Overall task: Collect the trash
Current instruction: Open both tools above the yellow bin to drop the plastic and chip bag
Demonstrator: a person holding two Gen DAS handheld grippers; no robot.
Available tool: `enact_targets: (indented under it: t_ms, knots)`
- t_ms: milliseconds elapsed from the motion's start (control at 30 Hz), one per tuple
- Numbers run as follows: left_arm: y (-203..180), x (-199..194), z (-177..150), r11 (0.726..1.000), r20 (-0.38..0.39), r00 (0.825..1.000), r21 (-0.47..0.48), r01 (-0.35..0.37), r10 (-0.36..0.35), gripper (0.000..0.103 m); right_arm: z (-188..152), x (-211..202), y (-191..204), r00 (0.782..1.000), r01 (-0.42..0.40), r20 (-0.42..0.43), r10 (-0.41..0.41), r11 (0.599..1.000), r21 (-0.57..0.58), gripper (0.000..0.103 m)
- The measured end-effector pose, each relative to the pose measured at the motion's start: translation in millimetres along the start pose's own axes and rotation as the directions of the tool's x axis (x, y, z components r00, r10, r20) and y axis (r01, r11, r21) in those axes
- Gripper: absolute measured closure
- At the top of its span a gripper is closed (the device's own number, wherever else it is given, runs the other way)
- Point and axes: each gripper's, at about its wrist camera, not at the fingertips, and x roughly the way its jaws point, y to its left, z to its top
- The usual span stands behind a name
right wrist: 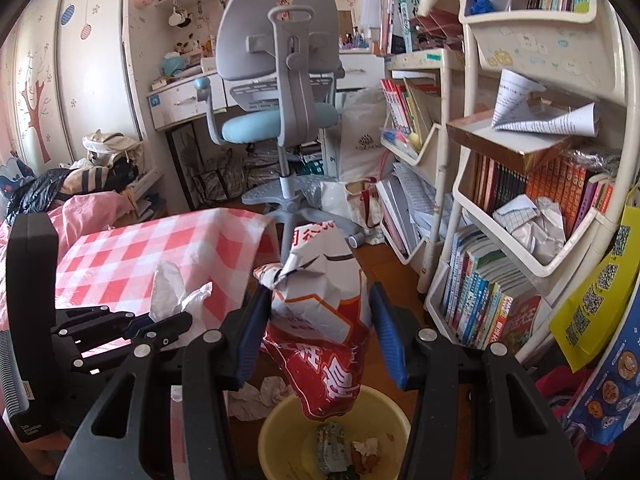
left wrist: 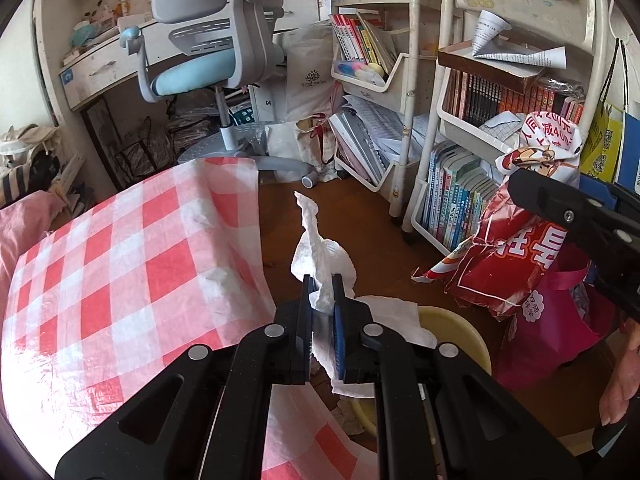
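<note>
Trash is held in both grippers above a yellow bin [right wrist: 280,432] that stands on the brown floor [left wrist: 360,216]. A crumpled white tissue [left wrist: 320,256] is pinched tight between the closed jaws of the left gripper [left wrist: 322,296], its twisted upper end sticking up past the fingertips and a loose flap hanging down over the bin's rim. In the right wrist view the same tissue shows at the left, clamped in the left gripper just beside a red and white checked cloth [left wrist: 120,264].

A crushed red and white paper bag [right wrist: 320,320] with printed characters is grasped by the right gripper [right wrist: 320,304], whose blue pads [right wrist: 386,336] press on its sides at a part-open width. The bag's lower end hangs directly over the open bin, inside which scraps of paper and wrapper are seen. More crumpled paper [right wrist: 260,396] lies on the floor just beside the bin.

Behind, a grey and blue desk chair [right wrist: 280,92] stands before a white desk [right wrist: 180,100], and white shelves [right wrist: 520,200] packed with books are seen at the right. A fingertip of a person's hand [left wrist: 620,384] is seen at the right edge of the left wrist view.
</note>
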Motion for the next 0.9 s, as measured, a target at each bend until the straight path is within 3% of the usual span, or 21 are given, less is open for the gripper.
enact_targets:
  t_ms: [333,767,900]
  knots:
    - [-21.8,21.7,-0.7,0.999,-0.034,0.999,0.012,0.035,-0.035,0.095,-11.3,13.5,-26.1,0.995,0.045,-0.088,-0.042,0.998,0.039,0.053]
    - [-37.3,44.5,-1.3,0.998,-0.074,0.995,-0.017,0.067,-0.068,0.095,-26.3,26.9,-31.7,0.982,0.065,-0.178,-0.065,0.998,-0.008,0.053]
    - [-39.3,50.6,-2.1,0.995,-0.096,0.991,-0.028,0.093,-0.095,0.093,-31.4,34.2,-33.6,0.972,0.054,-0.229,-0.054,0.999,-0.007,0.049]
